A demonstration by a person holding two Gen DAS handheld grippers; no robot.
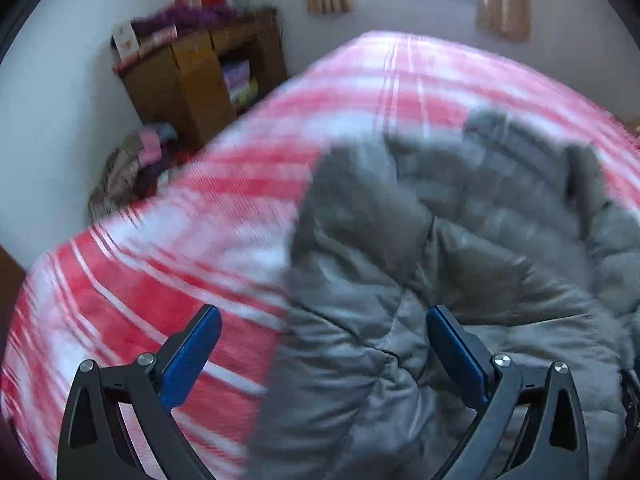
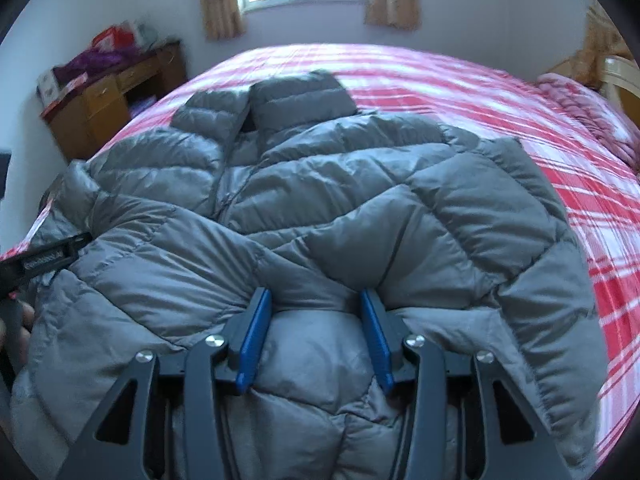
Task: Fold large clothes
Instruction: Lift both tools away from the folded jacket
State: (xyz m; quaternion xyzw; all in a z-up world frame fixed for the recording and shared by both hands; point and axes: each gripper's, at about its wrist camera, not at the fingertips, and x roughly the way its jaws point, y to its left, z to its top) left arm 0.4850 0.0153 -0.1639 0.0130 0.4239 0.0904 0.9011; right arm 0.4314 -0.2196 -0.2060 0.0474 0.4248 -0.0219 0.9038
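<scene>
Between the half-spread fingers of the right gripper [image 2: 316, 336] lies a fold of the grey puffer jacket [image 2: 320, 184], spread on the red plaid bed [image 2: 540, 120]; whether they pinch it is unclear. The left gripper [image 1: 324, 352] hangs wide open over the jacket's edge.

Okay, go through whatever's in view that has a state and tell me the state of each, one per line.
Grey puffer jacket: spread front-up on the bed, rumpled, not folded.
Left gripper: open, nothing pinched.
Right gripper: part open, jacket fabric bulging between the fingers.
Plaid bedspread: laid flat.
Curtains: drawn apart.
</scene>
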